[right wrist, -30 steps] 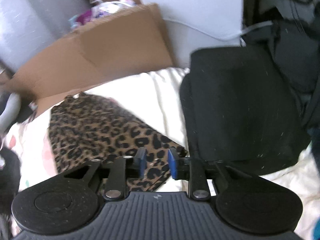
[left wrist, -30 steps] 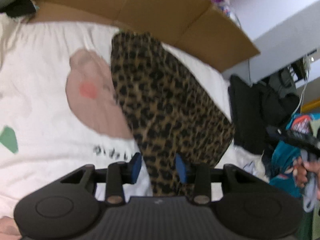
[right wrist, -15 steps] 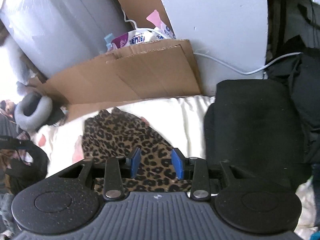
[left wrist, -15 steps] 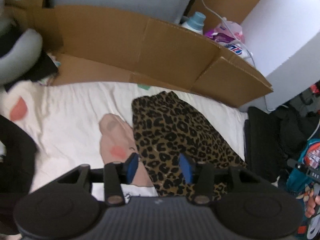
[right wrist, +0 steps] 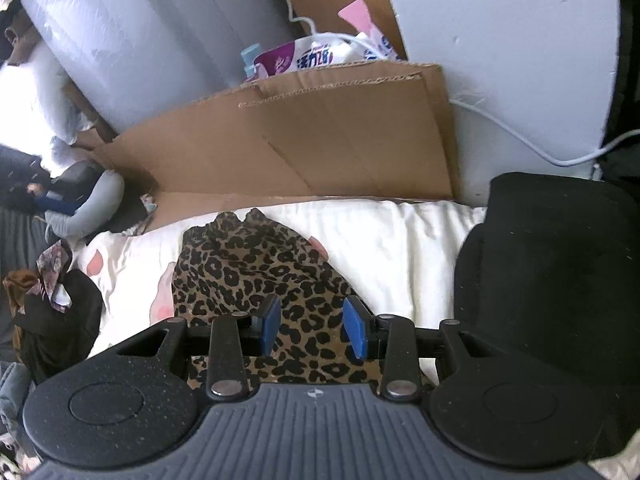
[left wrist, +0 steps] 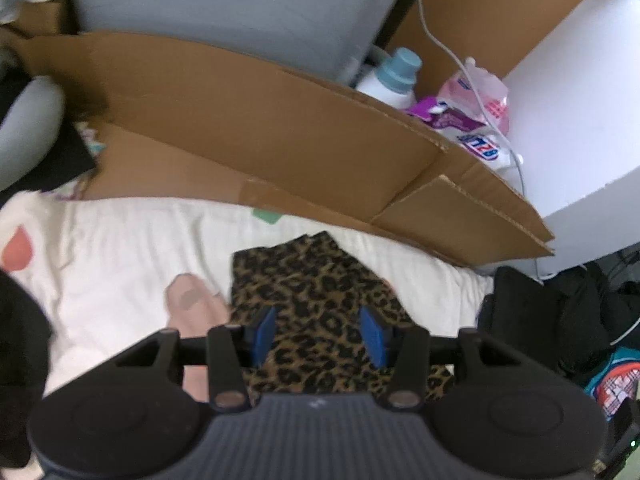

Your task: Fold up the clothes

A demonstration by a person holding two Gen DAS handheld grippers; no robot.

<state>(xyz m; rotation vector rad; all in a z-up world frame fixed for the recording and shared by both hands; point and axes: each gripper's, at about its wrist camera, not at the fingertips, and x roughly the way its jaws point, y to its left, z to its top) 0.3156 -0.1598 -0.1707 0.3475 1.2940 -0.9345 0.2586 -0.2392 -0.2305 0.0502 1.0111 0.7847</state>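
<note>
1 leopard-print garment [left wrist: 320,312] lies beneath 2 parted, empty tools.

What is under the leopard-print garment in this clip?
The leopard-print garment lies on a cream sheet with pink and coral prints. One pink print runs under its left edge; how far is hidden. Both grippers' fingers are open above it.

Near hem of the garment hidden; frame edges cut off the clutter

The leopard-print garment [left wrist: 316,304] runs out of sight under the left gripper [left wrist: 318,334] body and likewise under the right gripper [right wrist: 312,330]. The black bundle [right wrist: 548,264] is cut off at the right edge. Labels on the pouches [right wrist: 320,58] are too small to read.
</note>
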